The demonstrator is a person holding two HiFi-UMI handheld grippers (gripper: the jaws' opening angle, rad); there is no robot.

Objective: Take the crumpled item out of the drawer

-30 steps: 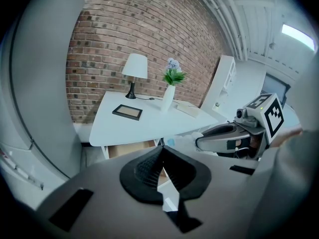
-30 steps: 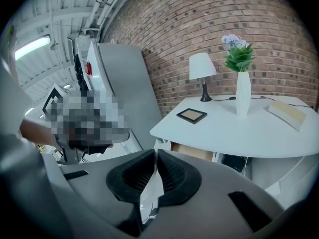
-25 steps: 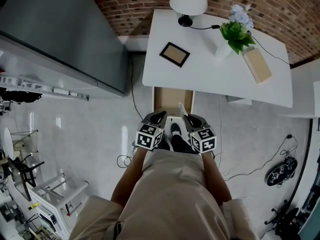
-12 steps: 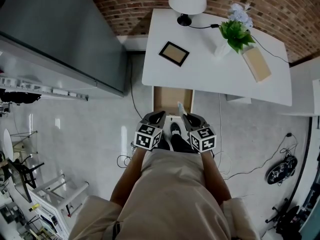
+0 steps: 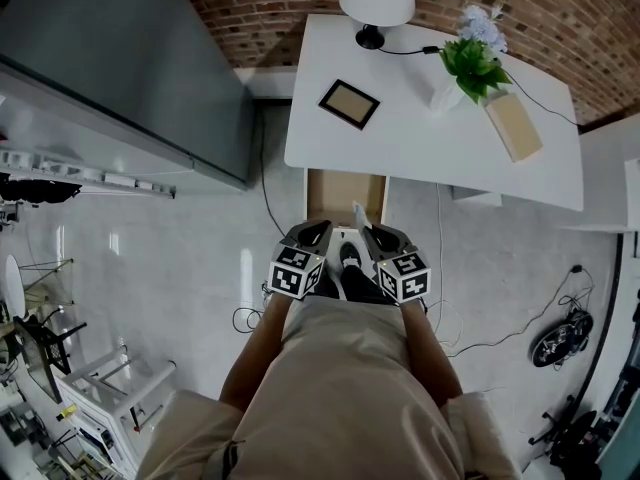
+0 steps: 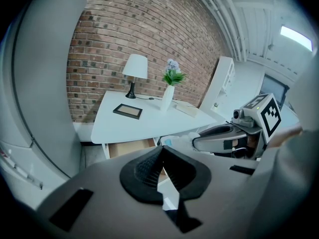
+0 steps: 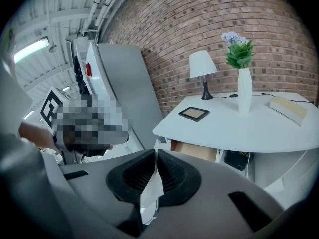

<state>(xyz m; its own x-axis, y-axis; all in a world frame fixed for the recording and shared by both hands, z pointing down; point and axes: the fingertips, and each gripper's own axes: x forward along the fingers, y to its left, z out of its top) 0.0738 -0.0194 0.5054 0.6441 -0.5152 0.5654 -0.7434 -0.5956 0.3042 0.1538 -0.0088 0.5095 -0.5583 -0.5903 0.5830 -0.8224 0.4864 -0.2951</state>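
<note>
**Right tool pinching the crumpled item**

Right tool [image 7: 155, 156] nearly closed, pads clamped on the white crumpled item [image 7: 151, 190]; item sits between the jaws, near the front of the open drawer [image 5: 335, 196] under the worktop [image 5: 420, 138]; left tool [image 6: 162, 151] closed, nothing held.

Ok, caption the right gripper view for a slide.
Right gripper shut on the crumpled white item, open drawer under the white desk behind.

Your right gripper [image 7: 155, 158] pinches a thin crumpled white paper piece [image 7: 149, 195] between its black ribbed pads [image 7: 172, 176]; beyond, the wooden drawer [image 7: 195, 151] of the white desk [image 7: 249, 128] stands open
</note>
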